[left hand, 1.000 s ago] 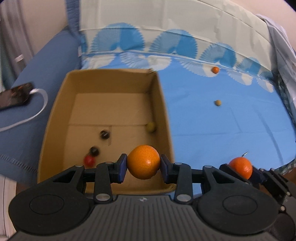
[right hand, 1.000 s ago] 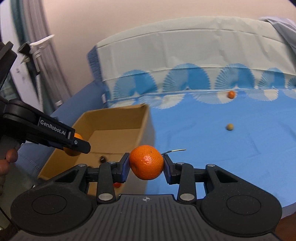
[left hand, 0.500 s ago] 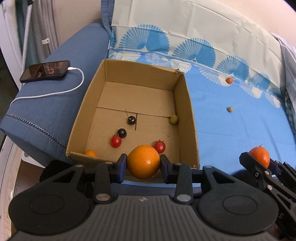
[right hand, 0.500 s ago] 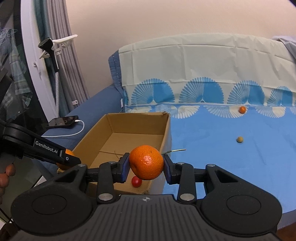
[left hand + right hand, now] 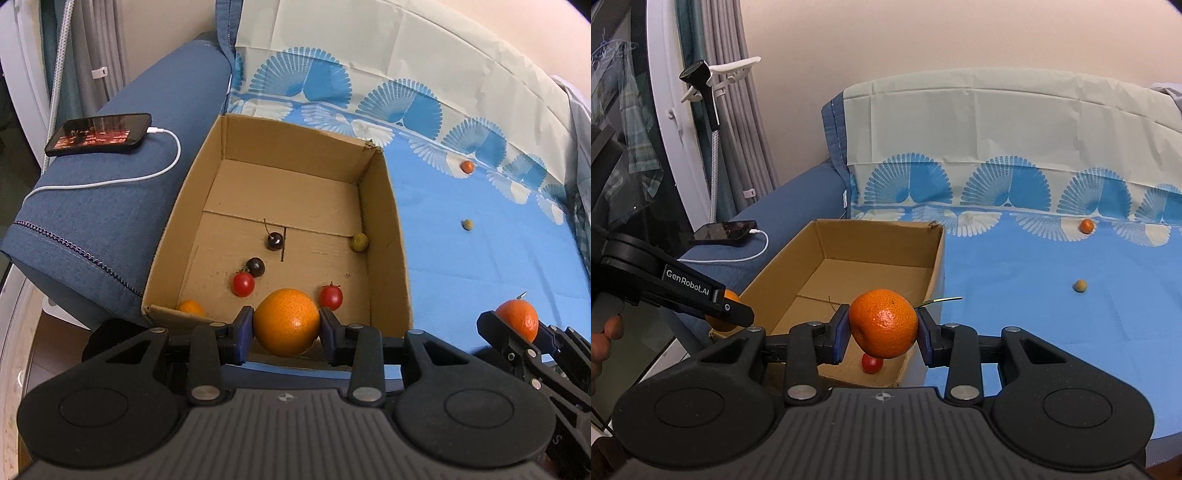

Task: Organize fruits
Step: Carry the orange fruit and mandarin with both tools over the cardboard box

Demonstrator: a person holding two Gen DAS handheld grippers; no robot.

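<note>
Fruit sits in each gripper. The left gripper point(image 5: 286, 328) squeezes a big orange point(image 5: 286, 326) between its two blue pads, low over the near edge of the cardboard box point(image 5: 384, 236). It points down into the box, most likely so the orange can drop in with the other fruit.

The right gripper point(image 5: 882, 328) squeezes a darker tangerine point(image 5: 882, 323) that has a thin green stem sticking out. It waits just beside the box, over the blue sheet point(image 5: 1015, 295), and it looks as if its turn comes after the left one.

Inside the box lie two red tomatoes point(image 5: 243, 284), two dark cherries point(image 5: 275, 241), a green fruit point(image 5: 359, 242) by the right wall and a small orange fruit point(image 5: 191, 307) in the near left corner. The box keeps them from rolling away.

Two fruits are not in the box yet: a small orange one point(image 5: 468, 166) and a small tan one point(image 5: 467, 224), both far off on the sheet.

A phone point(image 5: 99, 133) lies on the sofa arm point(image 5: 110, 206), plugged into a white cable point(image 5: 110, 181). Its screen is too blurry to read.

White letters on the side of the left gripper, seen from the right camera, say "GenRobot.AI".
</note>
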